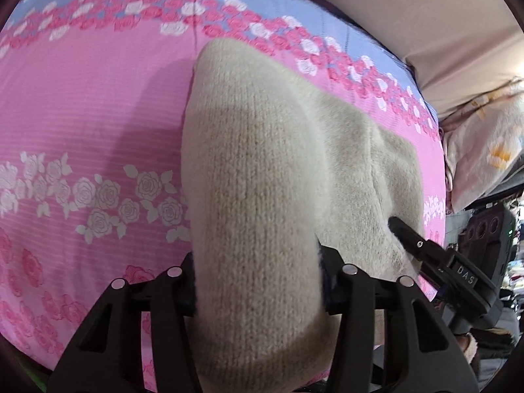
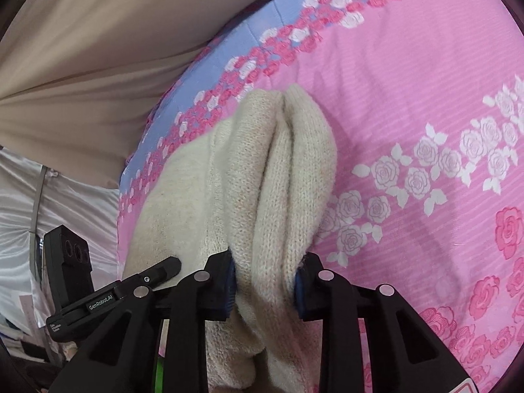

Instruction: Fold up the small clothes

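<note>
Pointing steeply down, both tongs, L (image 1: 258, 281) & R (image 2: 265, 285), clamp cream knit (image 1: 262, 163).

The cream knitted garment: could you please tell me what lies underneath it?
Under the cream knitted garment lies the pink rose-print bedsheet, visible all around it. Whatever sits directly beneath the knit is covered. Both claws, left and right, grip it.

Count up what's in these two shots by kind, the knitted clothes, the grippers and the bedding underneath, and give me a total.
Cream knitted garment: 1
Grippers: 2, the left gripper and the right gripper, each with its jaws closed on the knit
Pink rose-print bedsheet: 1
Total: 4
</note>
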A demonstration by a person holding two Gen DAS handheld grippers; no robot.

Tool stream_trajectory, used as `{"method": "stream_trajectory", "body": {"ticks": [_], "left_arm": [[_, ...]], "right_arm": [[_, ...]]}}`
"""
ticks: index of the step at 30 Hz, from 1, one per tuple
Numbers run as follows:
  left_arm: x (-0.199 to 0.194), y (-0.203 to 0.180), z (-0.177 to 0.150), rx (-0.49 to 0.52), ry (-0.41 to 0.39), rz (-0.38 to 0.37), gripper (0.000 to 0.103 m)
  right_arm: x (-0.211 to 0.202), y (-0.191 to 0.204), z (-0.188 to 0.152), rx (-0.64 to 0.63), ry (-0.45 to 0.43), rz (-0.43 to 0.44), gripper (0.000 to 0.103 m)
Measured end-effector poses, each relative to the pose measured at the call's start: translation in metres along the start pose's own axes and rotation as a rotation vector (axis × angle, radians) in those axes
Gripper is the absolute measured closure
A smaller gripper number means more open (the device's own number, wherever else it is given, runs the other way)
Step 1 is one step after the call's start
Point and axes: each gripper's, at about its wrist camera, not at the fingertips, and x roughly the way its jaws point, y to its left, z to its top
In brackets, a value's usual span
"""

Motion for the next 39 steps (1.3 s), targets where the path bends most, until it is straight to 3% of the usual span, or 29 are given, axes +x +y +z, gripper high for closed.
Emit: {"method": "stream_trajectory", "body": {"ticks": [4,10,24,31,39], "left_arm": [[-0.017,-0.009,0.002,0.021,-0.018,-0.013,0.056],[-0.051,-0.027,0.007,0.067,-0.073,-0.035,0.056],[-0.153,-0.040,0.024,0.209,-0.282,-0.021,0.056],[-0.194,-0.010,0.038,0.221,-0.358,0.002,0.056],[-0.226,0.081,0.052,0.114,-0.408,0.049,0.056]], "right_arm": [[-0.019,0.018,0.003,-0.040,-0.036,-0.030,0.077],[-0.057,0.042,0.005,-0.083,-0.108,-0.006,0.077],[-0.112,0.146,0.002,-0.228,-0.262,0.075,0.077],[-0.093,0.217,0.002,-0.319,-0.266,0.114,0.077],[-0.015,0.288,-0.001,-0.387,-0.179,0.160,0.078]]}}
